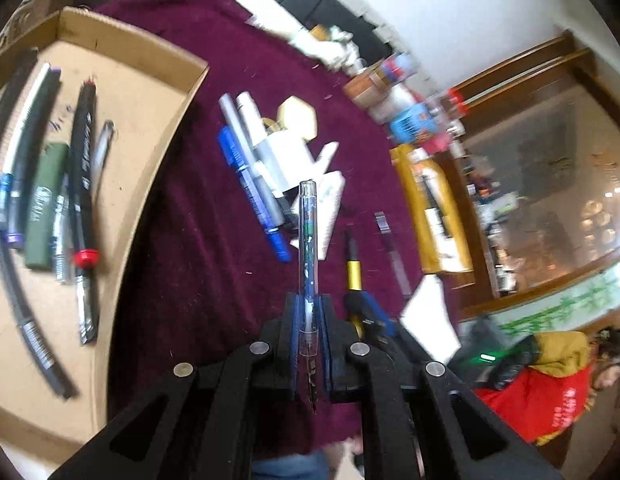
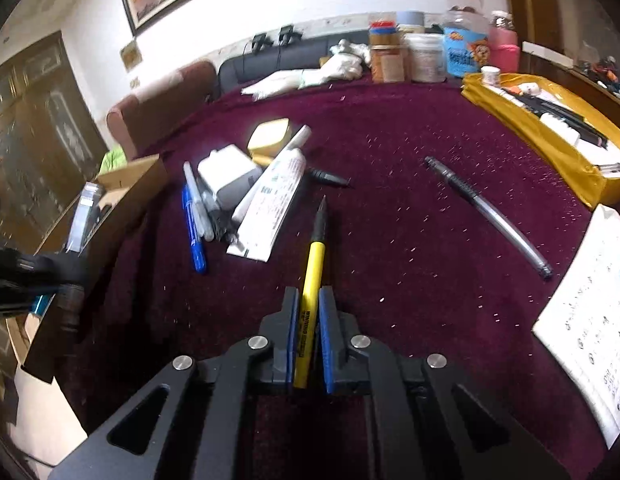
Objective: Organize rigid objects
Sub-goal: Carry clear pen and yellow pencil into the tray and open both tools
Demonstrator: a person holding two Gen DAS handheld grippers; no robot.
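Observation:
My left gripper [image 1: 309, 304] is shut on a clear pen with a blue patterned core [image 1: 309, 236], which sticks out forward above the maroon cloth [image 1: 198, 264]. To its left lies a cardboard tray [image 1: 150, 92] holding several pens and a green case [image 1: 44, 204]. My right gripper [image 2: 309, 300] is shut on a yellow pen with a black tip [image 2: 315, 264], low over the cloth. That yellow pen [image 1: 353, 272] and the right gripper's fingers [image 1: 370, 312] also show in the left wrist view. A grey pen [image 2: 486, 216] lies loose on the cloth to the right.
A heap with a blue marker [image 2: 192, 232], white tube [image 2: 270, 208], white charger [image 2: 228, 176] and yellow block [image 2: 270, 136] sits mid-cloth. Jars [image 2: 426, 56] stand at the back, a yellow tray [image 2: 550, 148] at right, printed paper [image 2: 590, 320] near right. A person in red [image 1: 550, 396] sits beyond.

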